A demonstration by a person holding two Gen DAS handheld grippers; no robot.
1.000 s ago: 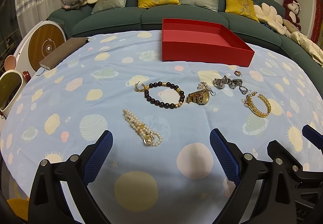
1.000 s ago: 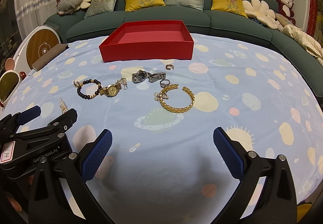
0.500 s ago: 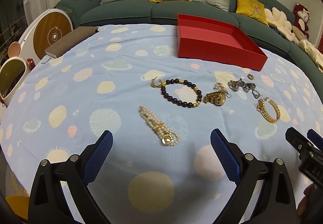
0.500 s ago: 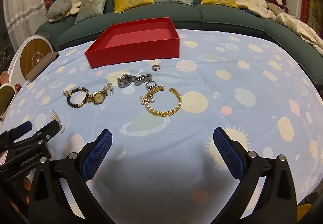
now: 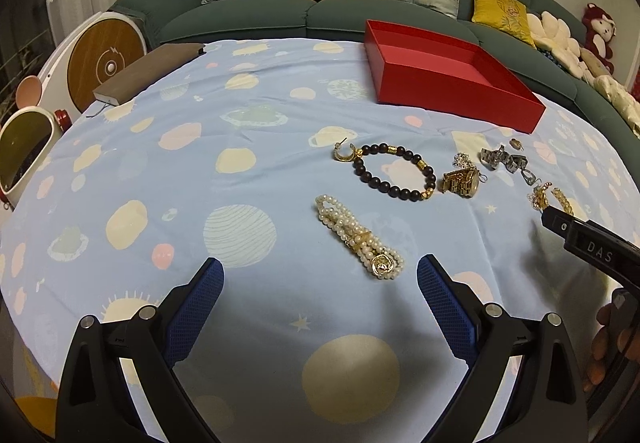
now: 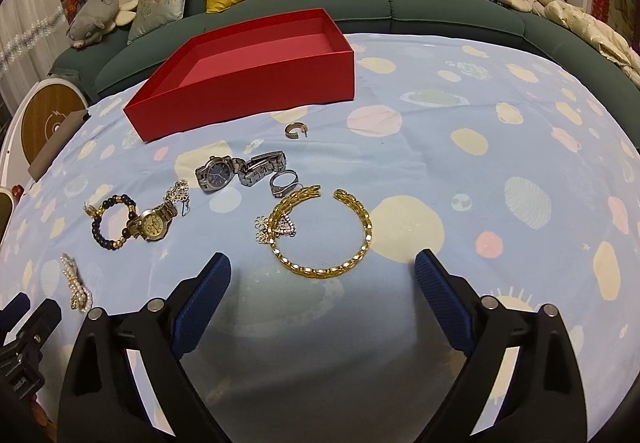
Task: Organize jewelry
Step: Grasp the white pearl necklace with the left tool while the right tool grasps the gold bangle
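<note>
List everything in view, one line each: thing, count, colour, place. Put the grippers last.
box: 1, red, empty, far side of the cloth
tablecloth: 1, light blue with planets, under everything
gold bangle: 1, open cuff, just ahead of the right gripper
flower charm: 1, silver-gold, touching the bangle's left side
ring: 1, silver, beyond the bangle
silver watch: 1, blue dial, left of the ring
gold watch: 1, beside the bead bracelet
bead bracelet: 1, dark with gold beads
pearl bracelet: 1, cream, ahead of the left gripper
hoop earrings: 2, gold, one near the box, one by the beads
sofa: 1, green, with cushions and plush toys
left gripper: open, empty
right gripper: jaws closing, nothing between them
</note>
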